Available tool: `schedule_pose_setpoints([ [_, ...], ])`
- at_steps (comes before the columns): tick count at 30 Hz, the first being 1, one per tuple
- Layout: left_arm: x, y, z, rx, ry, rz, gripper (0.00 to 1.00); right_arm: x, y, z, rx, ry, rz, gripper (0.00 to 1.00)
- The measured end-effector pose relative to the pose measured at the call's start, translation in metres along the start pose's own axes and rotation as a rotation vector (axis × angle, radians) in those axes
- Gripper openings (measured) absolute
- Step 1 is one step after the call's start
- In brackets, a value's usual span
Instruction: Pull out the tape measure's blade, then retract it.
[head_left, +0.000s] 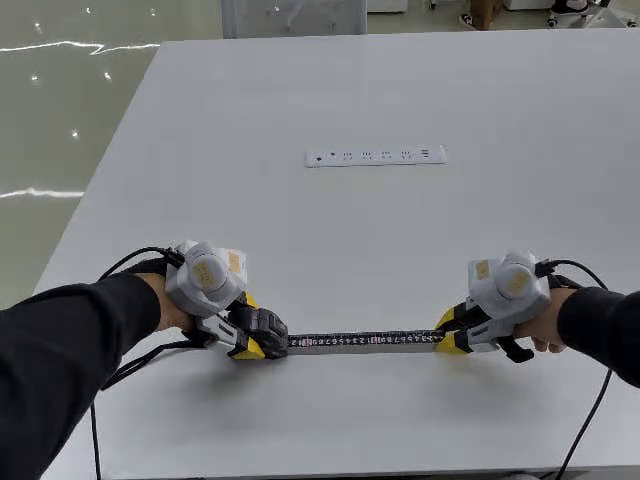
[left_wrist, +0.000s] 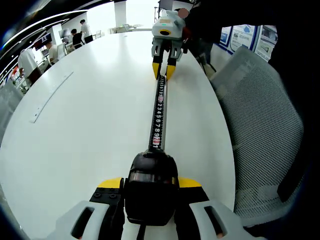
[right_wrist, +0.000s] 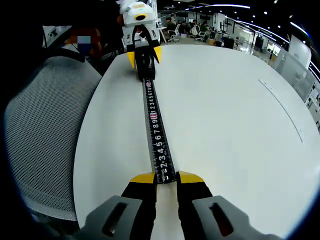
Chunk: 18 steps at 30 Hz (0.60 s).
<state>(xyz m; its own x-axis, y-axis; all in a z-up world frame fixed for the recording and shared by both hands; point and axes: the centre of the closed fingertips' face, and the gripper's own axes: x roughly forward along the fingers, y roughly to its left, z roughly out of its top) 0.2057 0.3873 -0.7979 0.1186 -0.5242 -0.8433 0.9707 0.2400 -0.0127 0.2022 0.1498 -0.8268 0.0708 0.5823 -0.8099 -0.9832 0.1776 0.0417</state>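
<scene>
Jaws of both grippers sit close to the near edge of the bench, with broad bare top beyond them as far as a power strip. The blade lies drawn out flat, running left to right. The left gripper jaws clamp the case. The right gripper jaws pinch the blade's tip.
</scene>
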Motion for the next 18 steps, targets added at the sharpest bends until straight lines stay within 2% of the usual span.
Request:
schedule_pose_setpoints([
  [18, 0.0003, -0.0005, 0.0006, 0.000, 0.000, -0.002, 0.34, -0.0061, 0.0001, -0.0047, 0.015, 0.005, -0.005, 0.11],
])
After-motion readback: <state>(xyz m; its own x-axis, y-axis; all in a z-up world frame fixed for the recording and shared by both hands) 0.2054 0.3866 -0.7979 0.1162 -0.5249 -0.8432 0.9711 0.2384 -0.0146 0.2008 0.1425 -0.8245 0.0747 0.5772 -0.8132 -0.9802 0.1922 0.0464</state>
